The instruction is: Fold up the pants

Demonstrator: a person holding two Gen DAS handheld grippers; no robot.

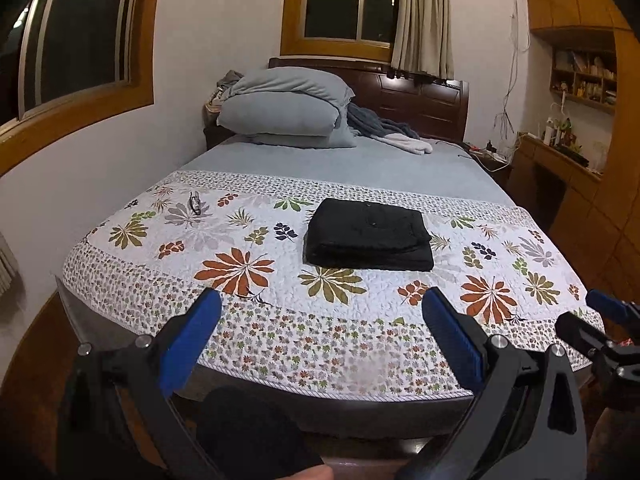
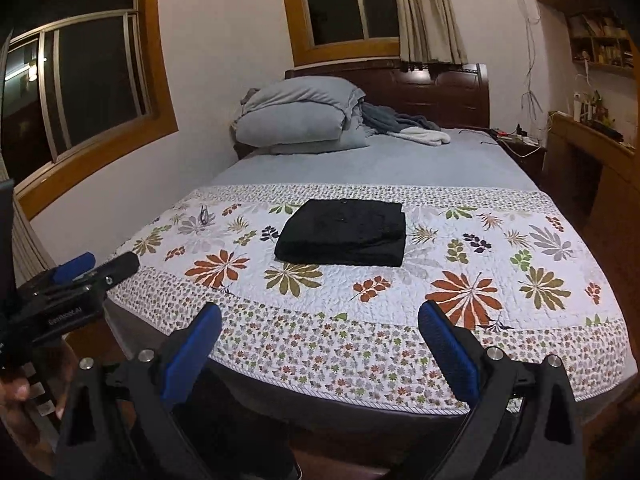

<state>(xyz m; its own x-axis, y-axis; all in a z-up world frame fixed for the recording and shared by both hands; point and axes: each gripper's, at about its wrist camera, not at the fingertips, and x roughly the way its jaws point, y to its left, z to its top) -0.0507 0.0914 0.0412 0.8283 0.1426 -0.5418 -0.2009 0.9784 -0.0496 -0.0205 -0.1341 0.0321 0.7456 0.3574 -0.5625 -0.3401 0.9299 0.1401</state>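
Both claws hang short of the foot of the bed, empty and spread wide. From its own wrist view, the left gripper (image 1: 320,312) shows two black arms tipped with blue ribbed pads (image 1: 191,336), well apart, with nothing between them but the quilt's edge. The right gripper (image 2: 320,316) is built the same, and its blue pads (image 2: 450,350) stand just as wide, gripping nothing.

Black folded pants (image 1: 369,235) lie as a neat rectangular stack near the middle of the white quilted bedspread with orange, green and grey leaf prints (image 1: 240,240), well apart from both claws. A small button shows on the top layer of the stack. Left of the pants, a pair of dark-framed glasses (image 1: 195,202) rests on the bedspread.

Beyond the quilt is a pale blue sheet (image 1: 340,156), and at the head of the bed sits a pile of blue-grey pillows and bedding (image 1: 288,108) against a dark wooden headboard (image 1: 420,98).

In the right wrist view the left gripper's body appears at the left edge, held in a hand (image 2: 24,400), and bears a pale label (image 2: 64,314) that seems to read "GenRobot.AI", though the letters are small. No other writing can be read.
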